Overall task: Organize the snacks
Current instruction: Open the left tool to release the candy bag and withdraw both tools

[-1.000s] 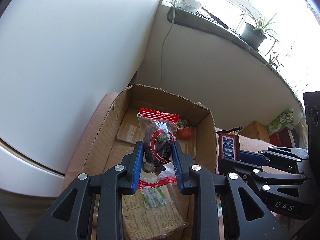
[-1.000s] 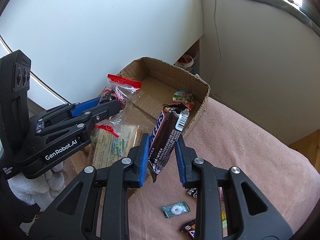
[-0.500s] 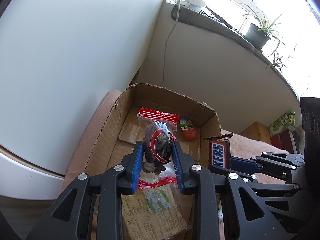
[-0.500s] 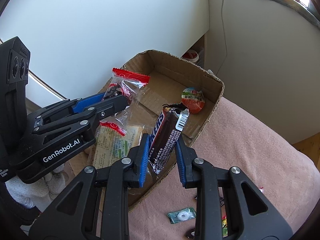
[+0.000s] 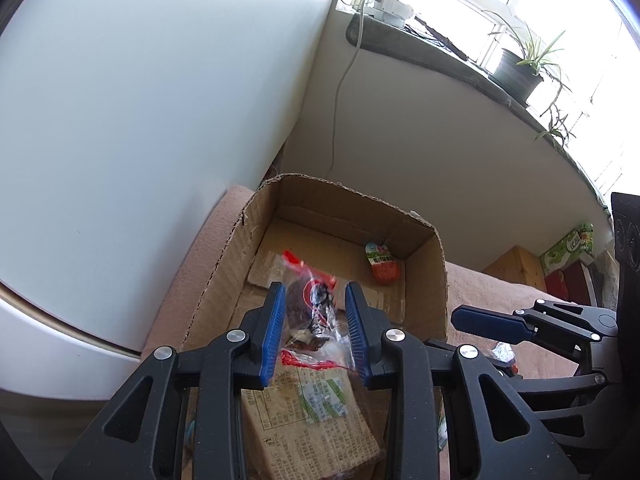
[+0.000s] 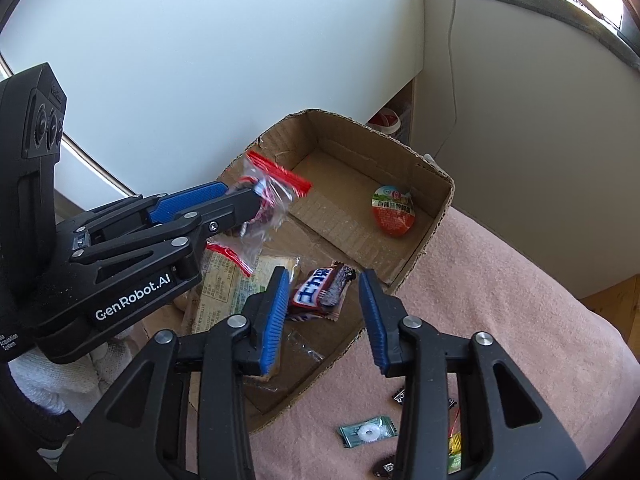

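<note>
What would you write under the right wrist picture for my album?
Right gripper open above a Snickers bar lying in the cardboard box.
</note>
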### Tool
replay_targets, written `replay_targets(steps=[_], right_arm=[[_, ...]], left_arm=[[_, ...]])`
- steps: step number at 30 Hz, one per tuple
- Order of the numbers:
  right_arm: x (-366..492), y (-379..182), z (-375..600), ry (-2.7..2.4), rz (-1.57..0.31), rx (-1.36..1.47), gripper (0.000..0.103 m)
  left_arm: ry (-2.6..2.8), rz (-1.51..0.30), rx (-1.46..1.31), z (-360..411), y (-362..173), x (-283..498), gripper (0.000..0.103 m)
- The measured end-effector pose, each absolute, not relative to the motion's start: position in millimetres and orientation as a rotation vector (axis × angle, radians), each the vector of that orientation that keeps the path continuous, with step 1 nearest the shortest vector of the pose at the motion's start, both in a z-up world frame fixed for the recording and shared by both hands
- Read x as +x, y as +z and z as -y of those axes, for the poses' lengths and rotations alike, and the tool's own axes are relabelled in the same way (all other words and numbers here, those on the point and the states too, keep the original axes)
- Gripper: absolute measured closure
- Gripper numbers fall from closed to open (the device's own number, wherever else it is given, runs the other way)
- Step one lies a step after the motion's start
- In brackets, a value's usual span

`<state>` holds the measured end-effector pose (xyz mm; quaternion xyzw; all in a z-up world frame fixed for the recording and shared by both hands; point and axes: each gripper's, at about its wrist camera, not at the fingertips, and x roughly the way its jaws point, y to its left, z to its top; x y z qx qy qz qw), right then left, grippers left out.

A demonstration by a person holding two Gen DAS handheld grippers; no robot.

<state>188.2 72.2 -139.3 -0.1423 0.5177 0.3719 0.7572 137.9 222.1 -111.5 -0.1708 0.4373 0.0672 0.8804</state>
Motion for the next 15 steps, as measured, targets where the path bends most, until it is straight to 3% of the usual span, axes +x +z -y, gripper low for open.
replay_targets(steps=[1, 2, 4, 9, 15], right_arm=[[187.0, -137.9, -71.3, 0.808, -1.122, -0.313, 0.055], [185.7, -136.2, -69.7, 0.806, -1.118, -0.315, 0.053], [184.1, -133.8, -67.0, 0.801, -1.115, -0.318, 0.052], [181.1, -124.5, -55.0, 0.784, -1.097, -0.305, 0.035], [176.3, -113.6, -34.4, 0.767, -1.083, -0.284, 0.027]], left_arm=[[0.144, -0.907, -0.351, -222.3, -110.3, 137.7, 0.059], [0.146, -0.900, -0.348, -222.4, -109.1, 137.6, 0.054], [0.147, -0.893, -0.348, -223.0, -106.1, 137.6, 0.054], [0.154, -0.879, -0.333, -219.7, -97.8, 135.4, 0.053], [0.144, -0.863, -0.311, -208.9, -84.8, 126.8, 0.053]])
